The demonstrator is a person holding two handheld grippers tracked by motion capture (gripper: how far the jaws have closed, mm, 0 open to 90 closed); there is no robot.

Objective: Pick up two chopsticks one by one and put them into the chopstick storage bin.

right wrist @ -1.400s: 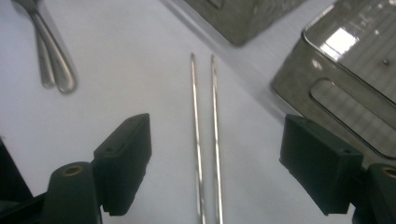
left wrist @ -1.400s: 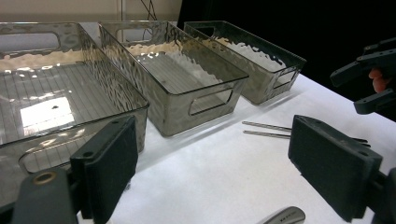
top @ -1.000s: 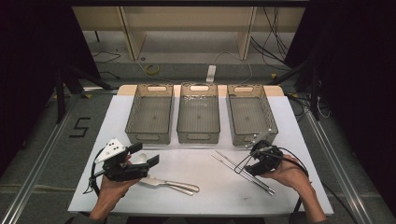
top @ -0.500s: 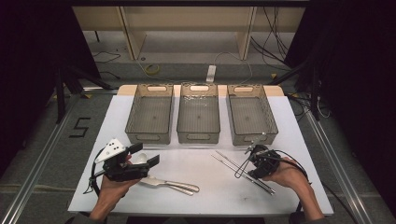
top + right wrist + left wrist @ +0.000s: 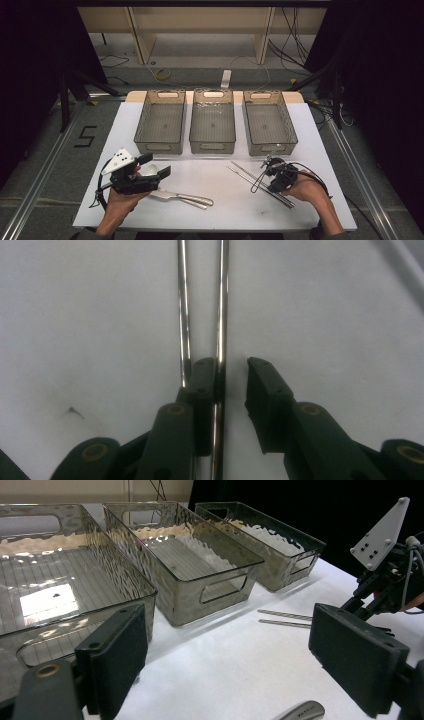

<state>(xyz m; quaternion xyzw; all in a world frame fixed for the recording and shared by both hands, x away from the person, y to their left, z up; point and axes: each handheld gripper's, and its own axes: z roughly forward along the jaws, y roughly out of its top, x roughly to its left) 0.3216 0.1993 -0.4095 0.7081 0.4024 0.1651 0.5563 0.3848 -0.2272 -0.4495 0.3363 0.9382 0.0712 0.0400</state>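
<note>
Two thin metal chopsticks (image 5: 248, 176) lie side by side on the white table, right of centre. My right gripper (image 5: 270, 181) points down at them. In the right gripper view its jaws have just been closing: one chopstick (image 5: 220, 315) lies between them against the left pad, with a gap to the right pad, and the other chopstick (image 5: 183, 315) runs outside the left jaw. My left gripper (image 5: 156, 166) hovers at the front left, open with nothing between its pads (image 5: 117, 655). Two metal utensils (image 5: 182, 198) lie just beside it.
Three empty, translucent grey bins (image 5: 161, 122) (image 5: 212, 122) (image 5: 270, 122) stand in a row across the back of the table. A utensil handle (image 5: 300, 711) lies in front of the left jaws. The right gripper (image 5: 385, 580) appears at the far right of the left gripper view.
My right gripper has sunk onto the chopsticks and its jaws have narrowed around one of them. The left gripper has stayed where it was.
</note>
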